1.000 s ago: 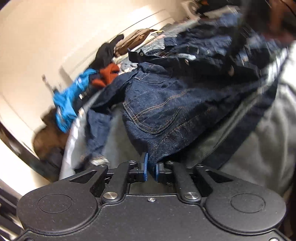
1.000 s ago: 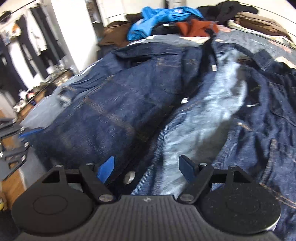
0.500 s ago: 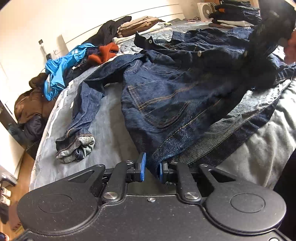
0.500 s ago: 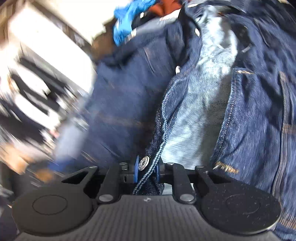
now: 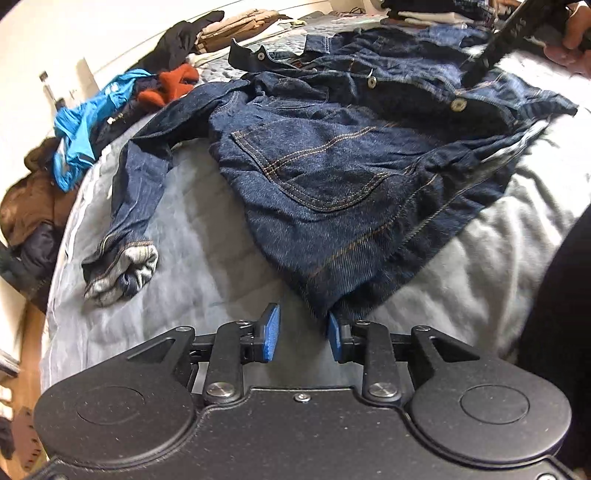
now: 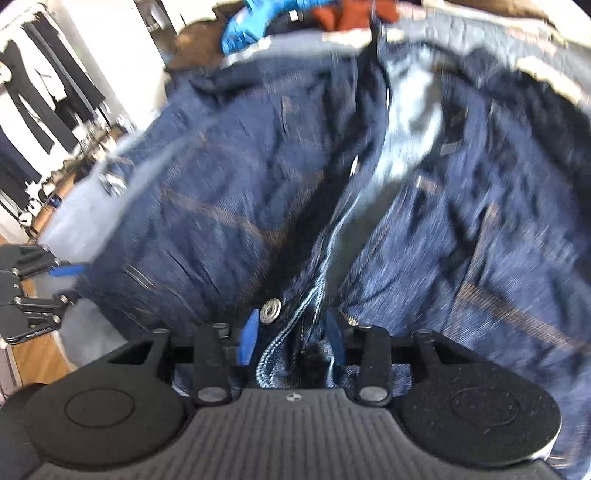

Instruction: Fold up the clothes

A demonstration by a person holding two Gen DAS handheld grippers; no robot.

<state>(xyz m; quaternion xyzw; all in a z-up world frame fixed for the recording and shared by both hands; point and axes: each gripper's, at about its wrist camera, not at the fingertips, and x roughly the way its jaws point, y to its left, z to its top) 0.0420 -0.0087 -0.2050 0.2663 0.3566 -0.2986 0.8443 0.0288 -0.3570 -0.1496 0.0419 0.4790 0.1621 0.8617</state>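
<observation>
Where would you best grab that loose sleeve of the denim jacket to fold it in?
Probably at the cuff of the sleeve. It is bunched and rolled up off the grey bedding, so it offers a thick ridge to pinch. The open left gripper could come in low from the near edge of the bed, fingers straddling the roll.

Both grippers held low with parted fingers

The left gripper is held with its blue fingers spread apart, nothing being clamped between them. The right gripper is seen with its fingers parted as well, though fabric lies in the gap between them. A hand is glimpsed at the far upper right of the left wrist view.
</observation>
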